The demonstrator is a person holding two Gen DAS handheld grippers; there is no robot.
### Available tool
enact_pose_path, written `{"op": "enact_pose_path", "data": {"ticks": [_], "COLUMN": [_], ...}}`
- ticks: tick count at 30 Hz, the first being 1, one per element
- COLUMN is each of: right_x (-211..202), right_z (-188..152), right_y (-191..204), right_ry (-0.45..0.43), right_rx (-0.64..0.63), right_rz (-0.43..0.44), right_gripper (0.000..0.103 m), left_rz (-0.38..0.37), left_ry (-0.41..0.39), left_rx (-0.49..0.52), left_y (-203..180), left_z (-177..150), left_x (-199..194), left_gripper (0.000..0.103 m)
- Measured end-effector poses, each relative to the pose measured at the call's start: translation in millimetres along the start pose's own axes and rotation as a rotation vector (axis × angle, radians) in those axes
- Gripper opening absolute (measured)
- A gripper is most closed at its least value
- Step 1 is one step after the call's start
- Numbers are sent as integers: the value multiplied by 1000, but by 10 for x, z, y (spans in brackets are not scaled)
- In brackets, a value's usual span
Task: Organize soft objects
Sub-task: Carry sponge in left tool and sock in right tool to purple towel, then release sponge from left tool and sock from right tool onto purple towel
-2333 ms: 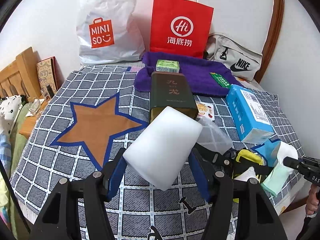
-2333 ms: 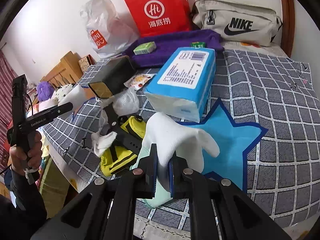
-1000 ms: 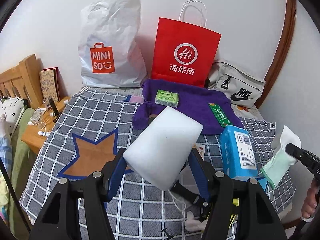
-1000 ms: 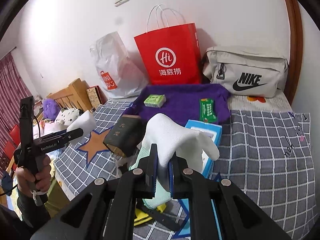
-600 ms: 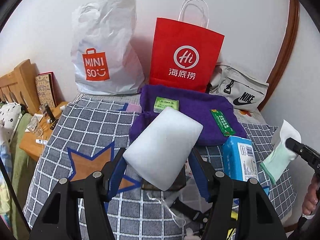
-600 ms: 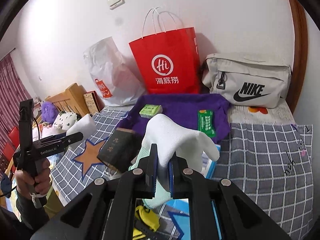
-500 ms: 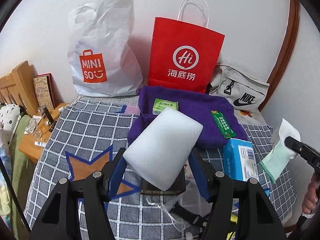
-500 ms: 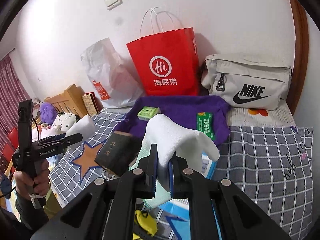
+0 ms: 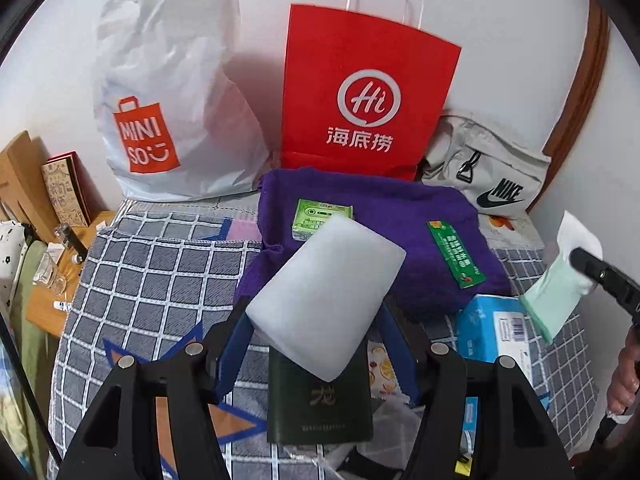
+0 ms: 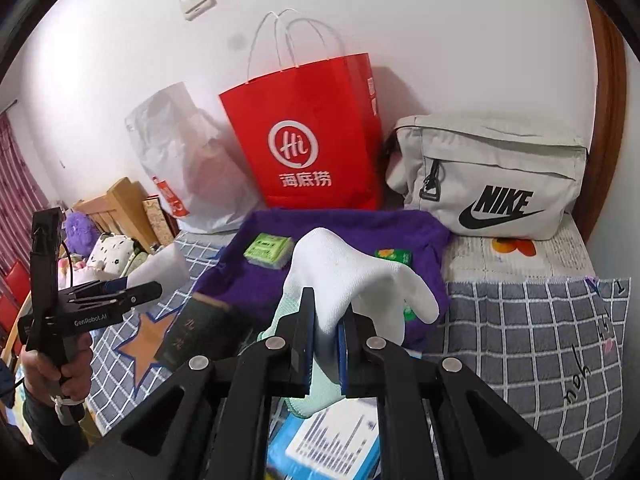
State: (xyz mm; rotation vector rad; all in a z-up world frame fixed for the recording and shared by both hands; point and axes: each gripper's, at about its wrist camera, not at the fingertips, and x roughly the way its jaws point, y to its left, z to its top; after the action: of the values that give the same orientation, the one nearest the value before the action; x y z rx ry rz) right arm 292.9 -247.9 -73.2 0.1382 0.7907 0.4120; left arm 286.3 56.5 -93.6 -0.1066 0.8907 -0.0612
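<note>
My left gripper (image 9: 312, 320) is shut on a white foam sponge (image 9: 324, 296), held in the air above the bed in front of the purple towel (image 9: 380, 204). My right gripper (image 10: 326, 324) is shut on a white and mint sock (image 10: 352, 280), held in the air before the same towel (image 10: 256, 280). The sock also shows at the right of the left wrist view (image 9: 556, 300). The sponge shows small at the left of the right wrist view (image 10: 160, 268). Two green packets (image 9: 320, 218) (image 9: 456, 254) lie on the towel.
A red paper bag (image 9: 364, 96), a white Miniso bag (image 9: 168, 92) and a grey Nike bag (image 10: 492, 184) stand against the wall. A dark green box (image 9: 320, 404) and a blue tissue pack (image 9: 496, 332) lie on the checked bedspread (image 9: 152, 272). A wooden bedside table (image 9: 56, 280) stands at the left.
Both grippers have risen and moved toward the wall with their loads. The towel and bags now look nearer. Both grips are unchanged.
</note>
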Motion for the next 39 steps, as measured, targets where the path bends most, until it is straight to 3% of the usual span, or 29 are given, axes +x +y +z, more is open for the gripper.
{"op": "enact_pose_path", "data": {"ticks": [17,26,39], "right_x": [921,1342,1757], "right_z": [392,373,243], "right_y": [-282,-376,-478], "right_ry": [82,160,281], "right_rx": [-10,-10,16], "right_rz": [-7,25,30], "right_gripper": [10,10,11], "left_rz": [-65,-69,-65], "left_ry": [86,103,178], "left_rx": [-28,-6,-1], "left_y": [40,95,114], "left_z": [382,517,443], "left_x": [919,1278,1586], "left_gripper": [61,61,62]}}
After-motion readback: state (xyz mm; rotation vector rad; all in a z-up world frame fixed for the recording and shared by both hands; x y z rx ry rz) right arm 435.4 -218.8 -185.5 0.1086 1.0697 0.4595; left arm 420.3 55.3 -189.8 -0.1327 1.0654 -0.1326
